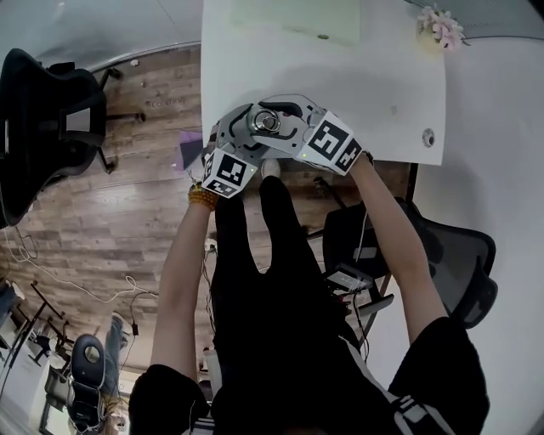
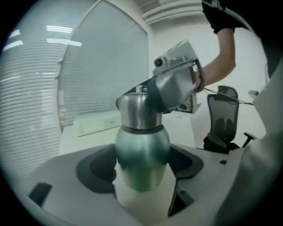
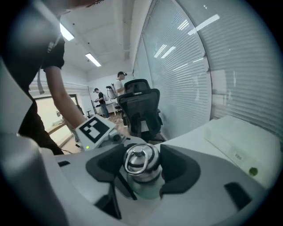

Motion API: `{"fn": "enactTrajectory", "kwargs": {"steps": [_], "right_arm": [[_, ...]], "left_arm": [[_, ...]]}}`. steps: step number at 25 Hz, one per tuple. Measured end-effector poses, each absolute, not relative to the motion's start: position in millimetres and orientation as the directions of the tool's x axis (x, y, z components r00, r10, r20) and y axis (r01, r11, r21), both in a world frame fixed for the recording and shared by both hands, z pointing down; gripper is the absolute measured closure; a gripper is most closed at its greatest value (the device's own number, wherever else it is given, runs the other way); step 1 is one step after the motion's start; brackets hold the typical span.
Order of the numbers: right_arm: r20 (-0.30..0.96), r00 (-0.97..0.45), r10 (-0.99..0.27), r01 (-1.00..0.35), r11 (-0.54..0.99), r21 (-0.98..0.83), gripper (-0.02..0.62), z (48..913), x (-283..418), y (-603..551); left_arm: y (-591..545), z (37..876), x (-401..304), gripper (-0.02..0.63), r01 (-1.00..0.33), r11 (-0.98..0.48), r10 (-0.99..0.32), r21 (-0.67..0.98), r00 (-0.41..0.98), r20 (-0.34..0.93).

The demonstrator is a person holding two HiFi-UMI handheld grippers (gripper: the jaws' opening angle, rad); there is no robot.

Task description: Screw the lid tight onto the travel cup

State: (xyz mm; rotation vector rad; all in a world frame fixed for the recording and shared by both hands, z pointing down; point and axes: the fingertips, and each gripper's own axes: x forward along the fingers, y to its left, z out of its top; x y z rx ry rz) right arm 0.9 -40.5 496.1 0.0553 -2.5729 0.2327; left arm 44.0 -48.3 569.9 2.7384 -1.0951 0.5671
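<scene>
A travel cup with a green metallic body (image 2: pixel 142 154) and a silver lid (image 2: pixel 137 110) is held in the air over the near edge of the white table (image 1: pixel 382 76). My left gripper (image 2: pixel 142 167) is shut on the rounded cup body, one dark pad on each side. From above, my right gripper (image 3: pixel 142 170) is shut on the lid (image 3: pixel 141 161), whose steel ring faces its camera. The green body (image 3: pixel 143 189) shows just below the lid. In the head view both grippers meet around the lid (image 1: pixel 266 121), the left gripper (image 1: pixel 242 149) beside the right gripper (image 1: pixel 293 127).
A pot of flowers (image 1: pixel 440 25) stands at the table's far right corner and a small round disc (image 1: pixel 427 137) lies near its right front. A pale flat pad (image 1: pixel 293 17) lies at the far edge. Black office chairs stand at left (image 1: pixel 51 110) and right (image 1: pixel 450 255) on the wood floor.
</scene>
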Motion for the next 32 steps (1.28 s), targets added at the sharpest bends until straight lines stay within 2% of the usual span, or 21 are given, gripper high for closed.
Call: {"fn": "enactTrajectory", "kwargs": {"steps": [2,4,5,6,8,11,13,14,17,21,27,30,32], "right_arm": [[0.507,-0.860,0.054,-0.036,0.986,-0.166,0.336,495,0,-40],[0.472,-0.881,0.032,-0.050,0.986,-0.161,0.325,489,0,-40],[0.448,-0.894,-0.001,-0.080,0.984,-0.158,0.243,482,1,-40],[0.424,-0.904,-0.049,-0.121,0.982,-0.146,0.230,472,2,-39],[0.426,-0.888,-0.173,-0.221,0.973,-0.065,0.232,461,2,-38],[0.512,-0.781,-0.357,-0.369,0.926,0.082,0.270,484,2,-42],[0.541,-0.726,-0.424,-0.436,0.892,0.114,0.324,498,5,-47],[0.543,-0.717,-0.436,-0.455,0.884,0.109,0.331,501,7,-48],[0.532,-0.742,-0.408,-0.453,0.890,0.051,0.336,501,9,-53],[0.540,-0.794,-0.277,-0.305,0.952,0.040,0.337,502,2,-50],[0.524,-0.844,-0.115,-0.140,0.990,-0.008,0.336,503,-1,-45],[0.535,-0.842,-0.068,-0.088,0.996,-0.013,0.332,509,-8,-37],[0.525,-0.848,-0.074,-0.093,0.996,-0.009,0.251,505,-8,-34]], "left_arm": [[-49,570,46,0.239,-0.601,-0.799,-0.554,-0.005,0.734,0.393],[-51,570,46,0.238,-0.574,-0.819,-0.530,-0.005,0.751,0.393],[-51,570,44,0.215,-0.591,-0.806,-0.544,-0.004,0.739,0.397],[-49,570,42,0.201,-0.624,-0.781,-0.570,0.003,0.716,0.403],[-48,571,34,0.196,-0.723,-0.691,-0.650,0.026,0.636,0.415],[-49,574,27,0.199,-0.875,-0.484,-0.785,0.023,0.445,0.432],[-51,573,30,0.215,-0.925,-0.380,-0.832,0.004,0.344,0.436],[-52,572,33,0.240,-0.936,-0.351,-0.844,-0.004,0.314,0.434],[-57,570,36,0.244,-0.939,-0.344,-0.850,-0.006,0.309,0.427],[-55,572,34,0.245,-0.878,-0.478,-0.791,0.024,0.442,0.423],[-49,576,37,0.244,-0.652,-0.758,-0.584,0.033,0.700,0.412],[-45,583,34,0.244,-0.556,-0.831,-0.498,-0.004,0.740,0.453],[-47,585,28,0.206,-0.585,-0.811,-0.527,-0.029,0.706,0.473]]}}
